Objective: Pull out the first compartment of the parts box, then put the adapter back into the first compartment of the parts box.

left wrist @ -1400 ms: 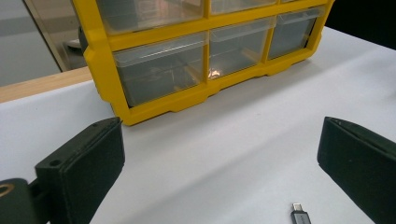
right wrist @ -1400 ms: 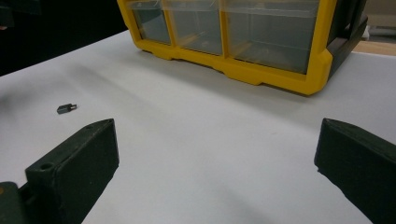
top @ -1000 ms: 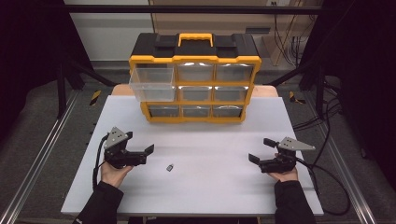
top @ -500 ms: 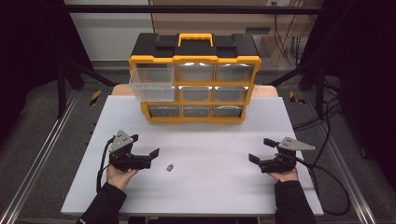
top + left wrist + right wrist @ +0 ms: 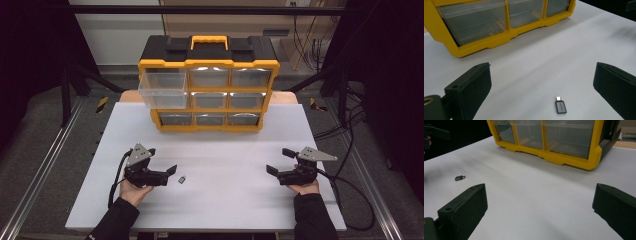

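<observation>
A small grey USB adapter (image 5: 182,179) lies on the white table (image 5: 225,210), left of centre. My left gripper (image 5: 162,161) is open just to its left, with one jaw tip close beside it. In the left gripper view the adapter (image 5: 560,107) lies flat between and just ahead of the wide-apart jaws (image 5: 543,72), touching neither. My right gripper (image 5: 279,161) rests open at the right of the table with nothing between its jaws. In its own view (image 5: 540,192) the adapter (image 5: 459,178) sits far off to the left.
A yellow and black drawer organizer (image 5: 209,87) stands at the back of the table, its clear top-left drawer (image 5: 162,90) pulled out. Its yellow base shows in the left gripper view (image 5: 486,42) and the right gripper view (image 5: 564,157). Cables trail from both grippers.
My left gripper has moved right and a little nearer the table's front edge, closing in on the adapter. The right gripper and the adapter have stayed put.
</observation>
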Available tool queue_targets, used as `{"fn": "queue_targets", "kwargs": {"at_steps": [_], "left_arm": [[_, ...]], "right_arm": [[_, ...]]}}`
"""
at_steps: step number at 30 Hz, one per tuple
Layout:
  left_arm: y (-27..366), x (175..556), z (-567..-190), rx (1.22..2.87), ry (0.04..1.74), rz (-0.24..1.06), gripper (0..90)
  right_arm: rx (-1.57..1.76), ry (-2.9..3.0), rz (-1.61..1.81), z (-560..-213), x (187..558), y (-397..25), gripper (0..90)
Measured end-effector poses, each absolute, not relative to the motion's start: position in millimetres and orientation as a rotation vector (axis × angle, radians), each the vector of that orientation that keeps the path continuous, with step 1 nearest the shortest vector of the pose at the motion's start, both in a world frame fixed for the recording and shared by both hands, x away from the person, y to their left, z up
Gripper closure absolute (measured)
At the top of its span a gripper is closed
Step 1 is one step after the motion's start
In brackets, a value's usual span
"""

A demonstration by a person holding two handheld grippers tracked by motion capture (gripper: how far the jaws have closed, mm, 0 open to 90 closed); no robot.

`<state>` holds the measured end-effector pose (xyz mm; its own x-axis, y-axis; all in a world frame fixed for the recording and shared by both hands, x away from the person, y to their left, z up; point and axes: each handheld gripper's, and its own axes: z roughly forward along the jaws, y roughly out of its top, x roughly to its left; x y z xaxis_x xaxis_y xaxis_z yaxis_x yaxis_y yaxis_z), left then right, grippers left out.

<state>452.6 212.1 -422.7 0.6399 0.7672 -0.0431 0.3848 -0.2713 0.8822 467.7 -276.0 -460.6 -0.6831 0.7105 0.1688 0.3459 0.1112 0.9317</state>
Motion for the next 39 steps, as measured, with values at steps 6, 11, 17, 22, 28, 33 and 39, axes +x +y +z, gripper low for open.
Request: {"fn": "queue_targets", "kwargs": {"at_steps": [6, 11, 17, 22, 28, 33, 39], "left_arm": [[208.2, 452.6, -426.6, 1.903, 0.912, 0.48, 0.8], [207.2, 452.8, -428.1, 1.913, 0.912, 0.475, 0.7], [203.4, 451.8, -430.5, 1.931, 0.906, 0.465, 0.7], [198.4, 451.3, -433.5, 1.969, 0.9, 0.47, 0.7], [195.1, 452.7, -437.4, 1.995, 0.898, 0.422, 0.1], [192.5, 453.3, -439.6, 2.012, 0.901, 0.406, 0.1], [189.8, 453.8, -444.3, 2.039, 0.915, 0.386, 0.4]], "right_arm": [[1.034, 2.074, 1.6, -460.4, 467.5, -276.1, 0.3], [1.033, 2.075, 1.599, -460.7, 467.3, -275.6, 0.3], [1.031, 2.074, 1.601, -460.4, 467.1, -275.9, 0.3], [1.027, 2.072, 1.6, -460.2, 467.1, -276.3, 0.3], [1.025, 2.071, 1.602, -459.9, 466.7, -276.4, 0.3], [1.025, 2.072, 1.601, -459.8, 466.3, -276.6, 0.3], [1.024, 2.073, 1.6, -460.2, 466.5, -276.3, 0.3]]}}
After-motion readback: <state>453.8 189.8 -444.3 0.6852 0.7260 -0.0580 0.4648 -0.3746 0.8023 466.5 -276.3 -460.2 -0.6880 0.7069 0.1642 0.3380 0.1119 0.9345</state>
